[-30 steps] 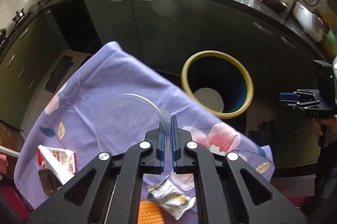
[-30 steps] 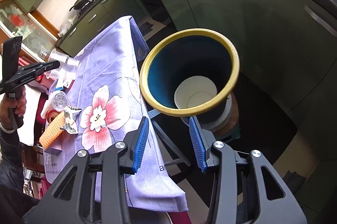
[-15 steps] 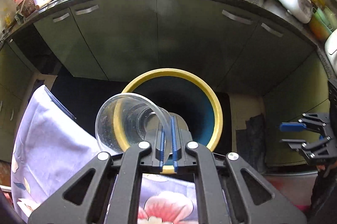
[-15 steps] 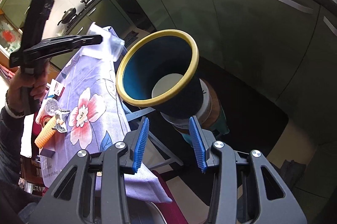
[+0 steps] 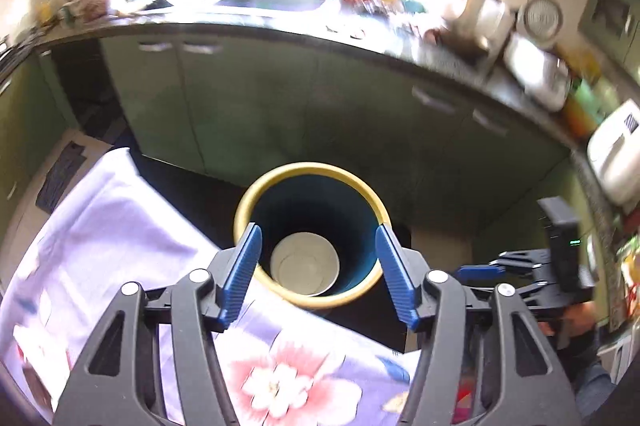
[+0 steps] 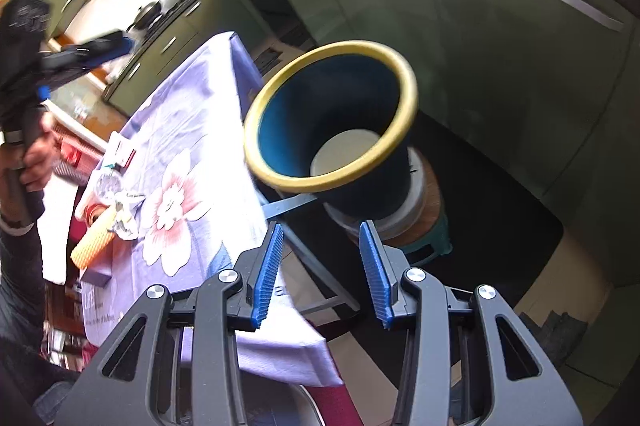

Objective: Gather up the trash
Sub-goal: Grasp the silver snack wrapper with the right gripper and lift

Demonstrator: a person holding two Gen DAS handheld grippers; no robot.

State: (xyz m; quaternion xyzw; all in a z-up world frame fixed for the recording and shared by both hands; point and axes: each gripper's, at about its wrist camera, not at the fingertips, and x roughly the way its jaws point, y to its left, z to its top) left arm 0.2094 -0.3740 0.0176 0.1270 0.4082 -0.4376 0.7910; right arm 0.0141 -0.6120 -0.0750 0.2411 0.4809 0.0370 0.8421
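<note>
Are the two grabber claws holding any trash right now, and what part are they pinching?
Nothing is held. The left gripper is open above the bin, and the right gripper is open too, nothing between its fingers.

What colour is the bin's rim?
Yellow, around a blue interior; the bin shows best in the right wrist view.

table [image 6: 188, 114]: purple floral cloth | on it: orange roll [image 6: 94, 240], foil wrapper [image 6: 126, 212], red-white packet [image 6: 124, 156]

Green cabinets [image 5: 256, 98] are topped by a dark, cluttered countertop [image 5: 280, 30] with a sink [image 5: 272, 0]. Strong daylight is cast from behind. A floral-clothed table [image 6: 176, 130] is seen.
</note>
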